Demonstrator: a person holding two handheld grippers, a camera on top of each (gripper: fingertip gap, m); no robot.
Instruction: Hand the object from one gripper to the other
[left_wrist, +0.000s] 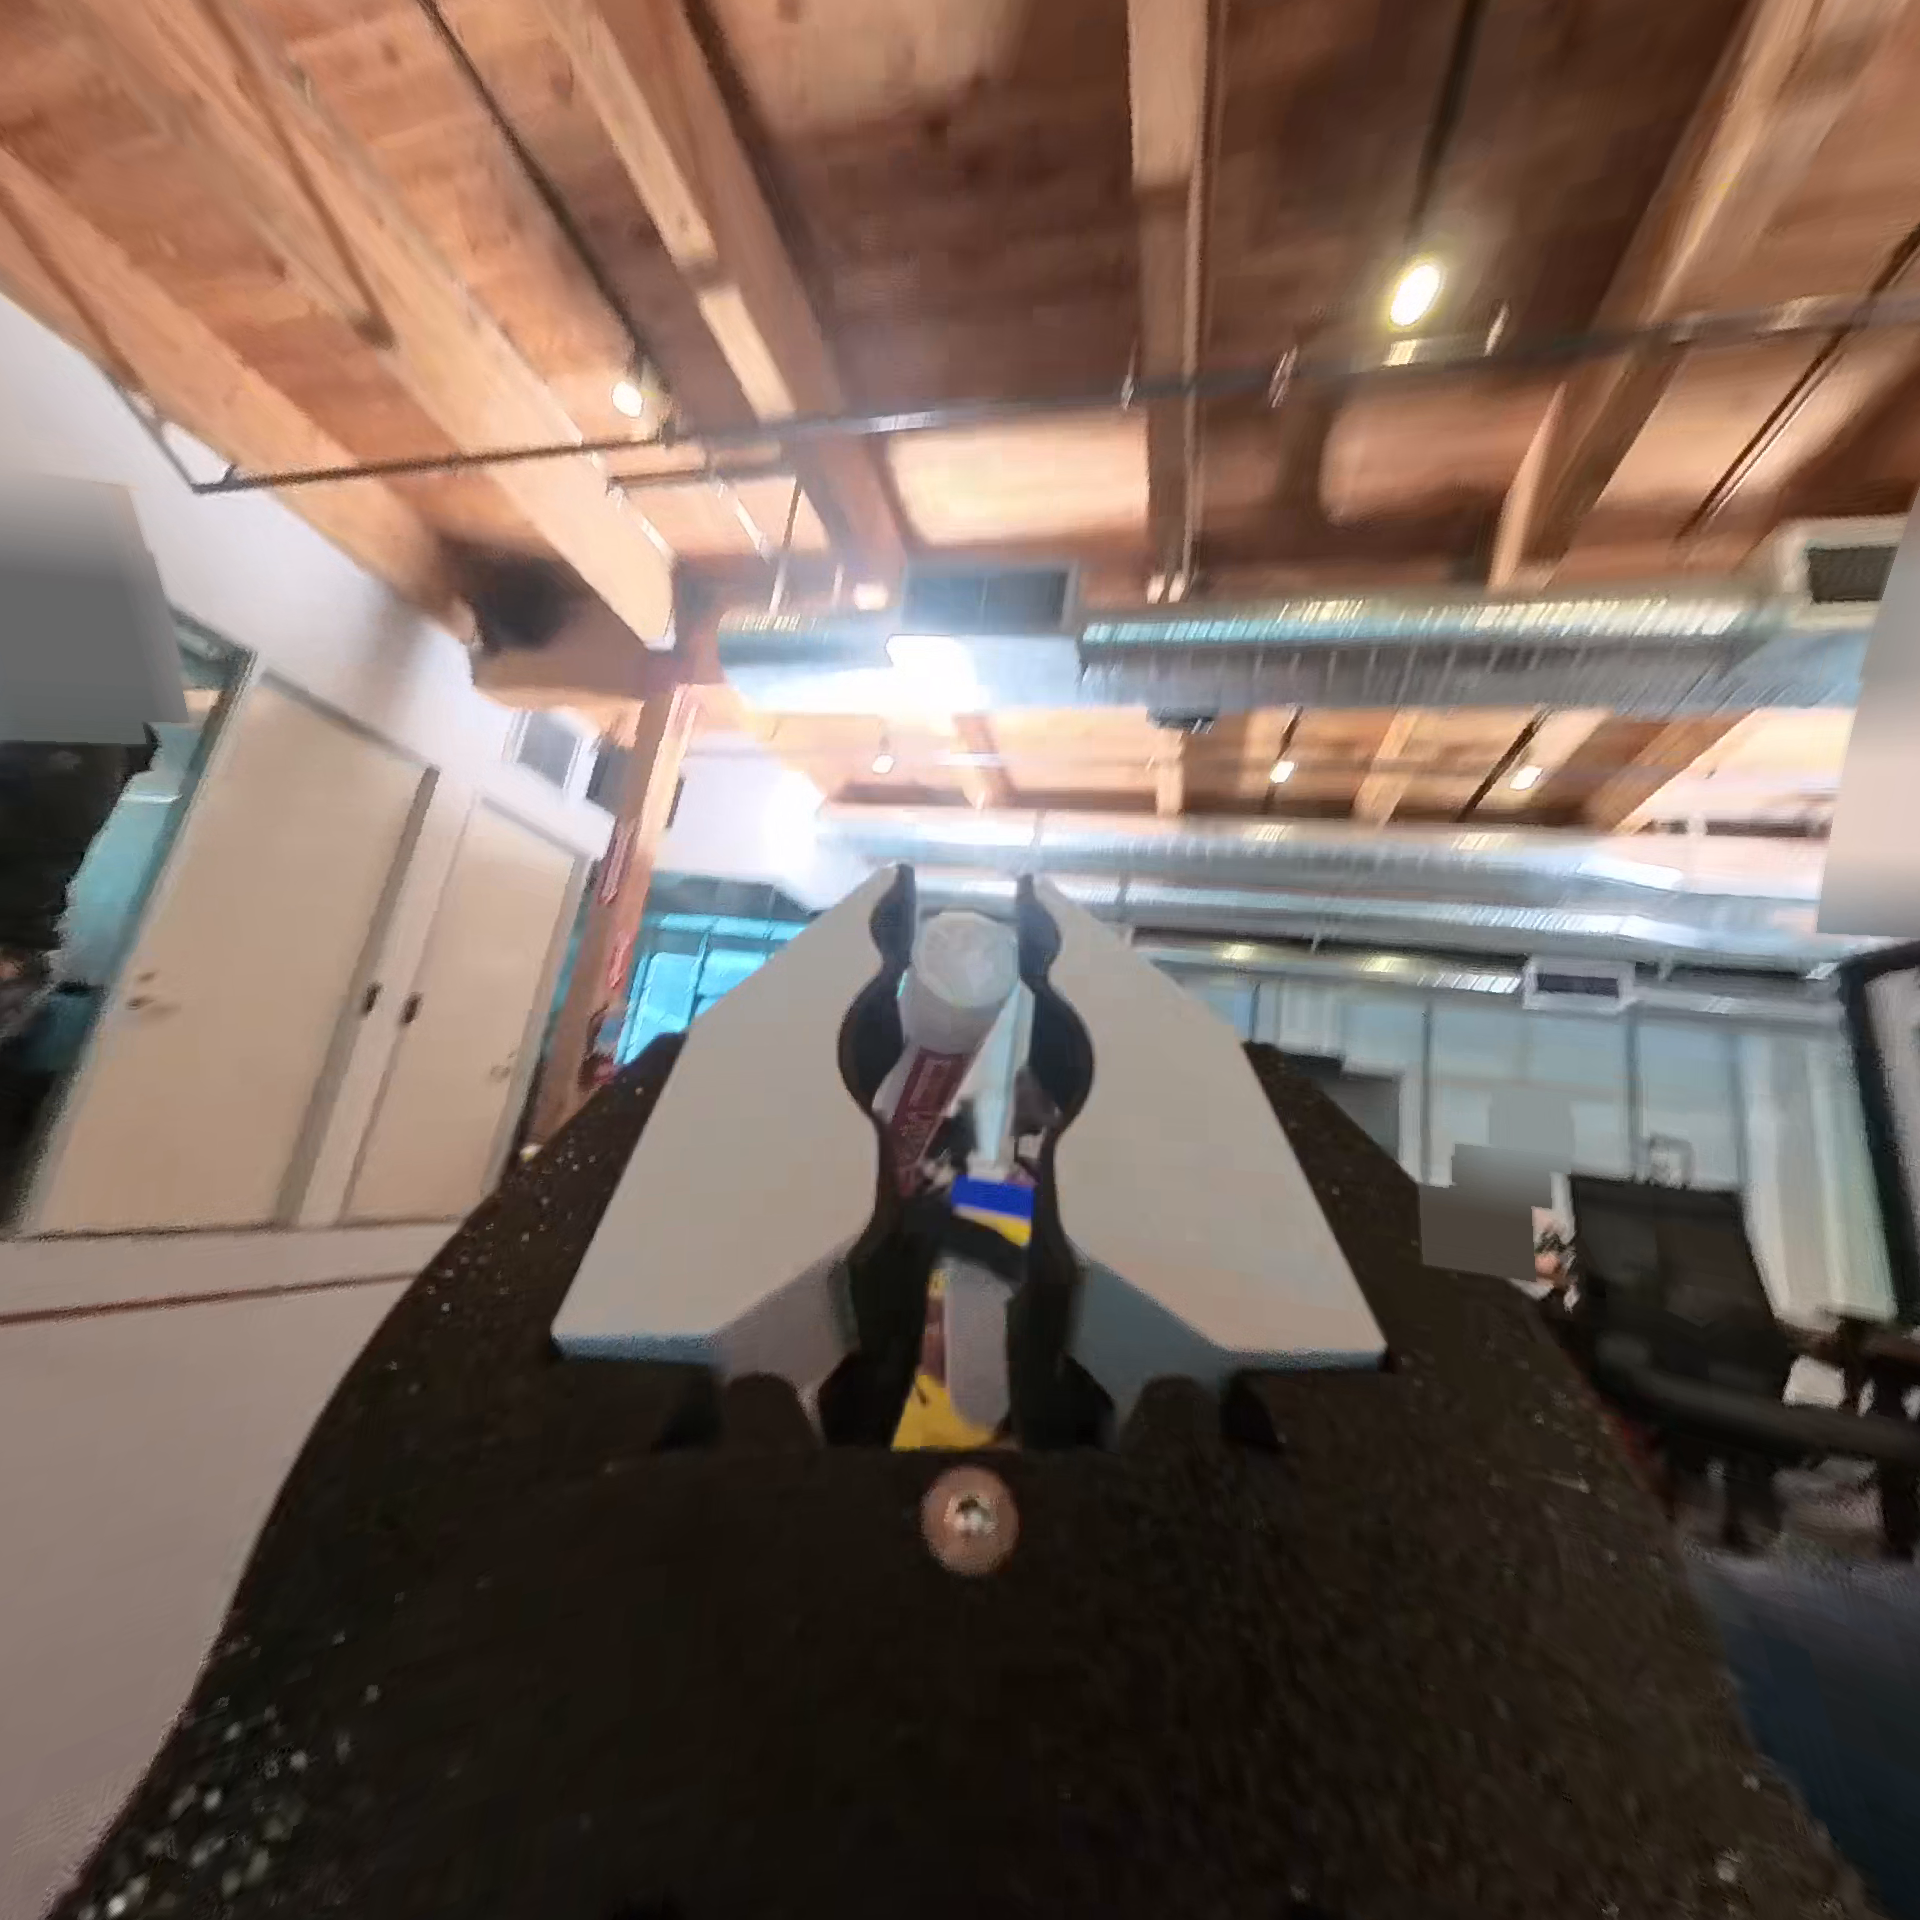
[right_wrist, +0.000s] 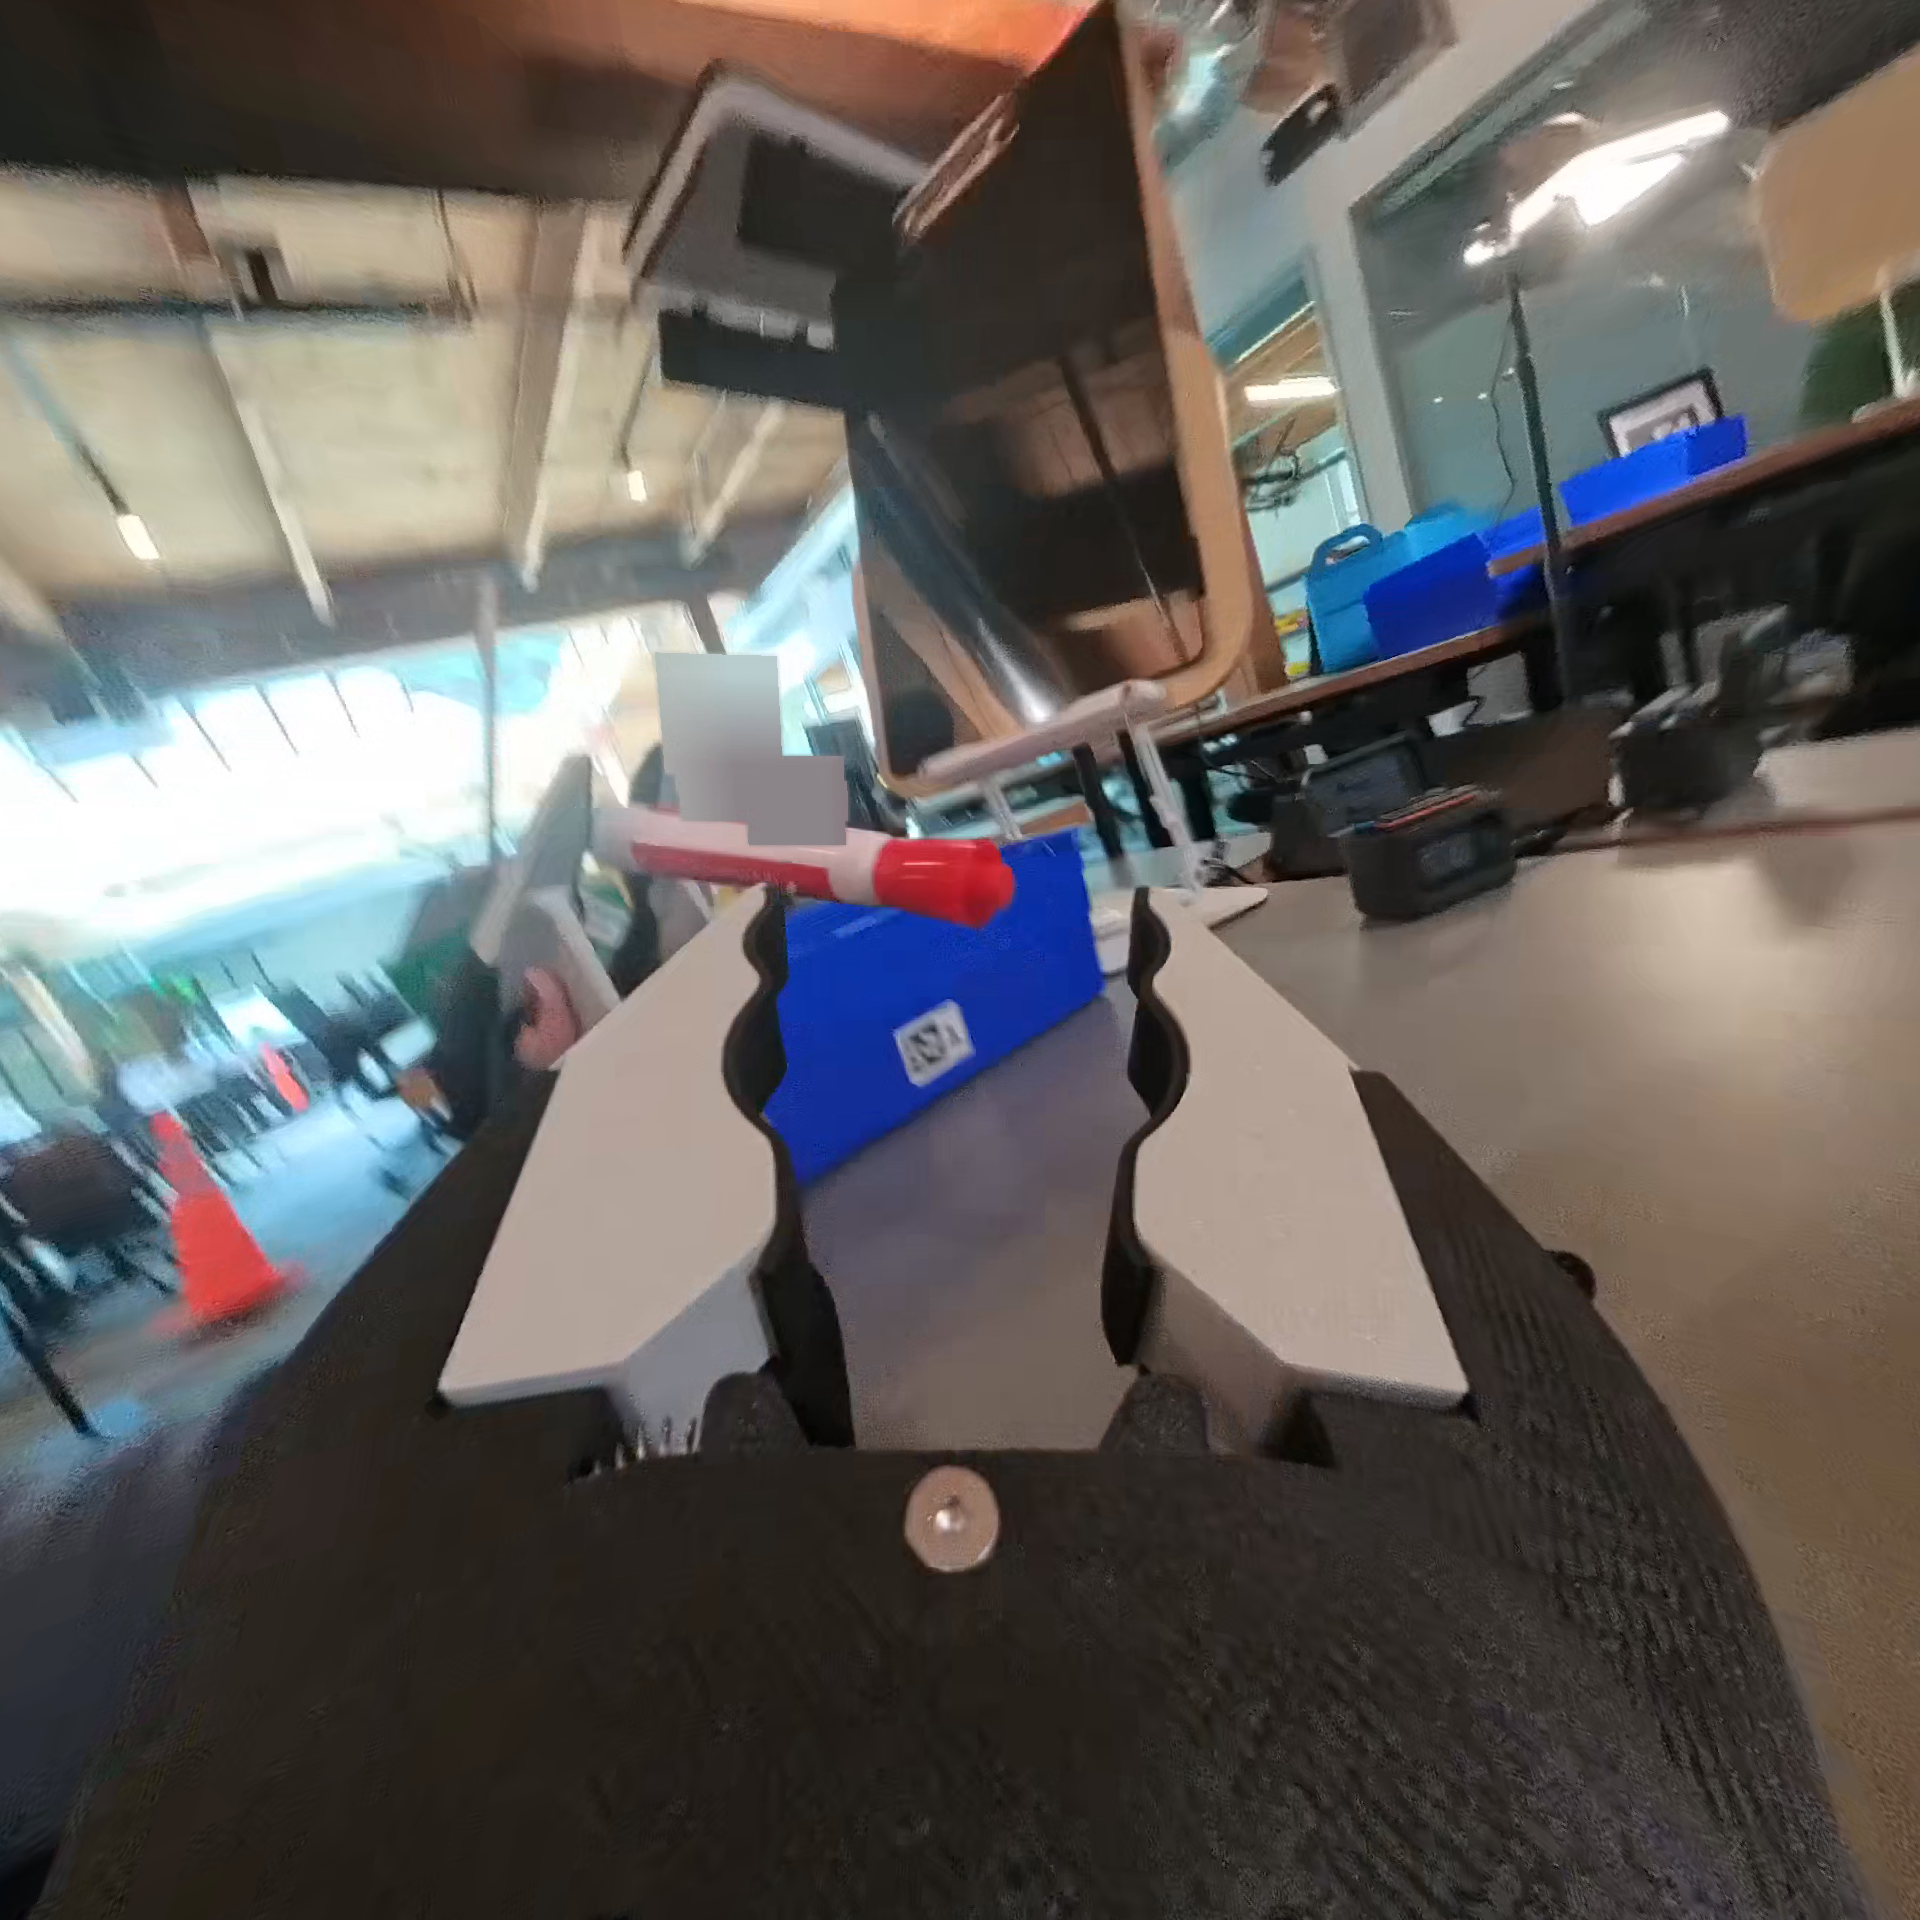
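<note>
Black textured housing fills the near part of both wrist views, with grey fingers reaching forward from it. In the left wrist view the left tool (left_wrist: 964, 894) is tilted up toward a wooden beamed ceiling (left_wrist: 935, 260) and silver ducts (left_wrist: 1403, 634); its fingers are pinching a marker (left_wrist: 961, 987), whose white blunt end pokes out just short of the fingertips while its body runs back between the black inner pads. White cabinet doors (left_wrist: 312, 987) stand at the left, and dark office chairs (left_wrist: 1704, 1351) sit low at the right.

In the right wrist view the right tool (right_wrist: 951, 909) is spread wide with nothing between its fingers. It hangs low over a grey tabletop (right_wrist: 1558, 1091). The marker (right_wrist: 821, 868) lies crosswise just beyond the fingertips, red cap pointing right, above and in front of a blue bin (right_wrist: 935, 1029) standing on the tabletop. Whether the marker touches the left fingertip cannot be told. A small black device (right_wrist: 1423, 857) rests farther right, well apart from the bin. The tabletop's left edge drops to a floor where an orange cone (right_wrist: 213, 1226) stands. Far right, another tabletop carries more blue bins (right_wrist: 1455, 592).
</note>
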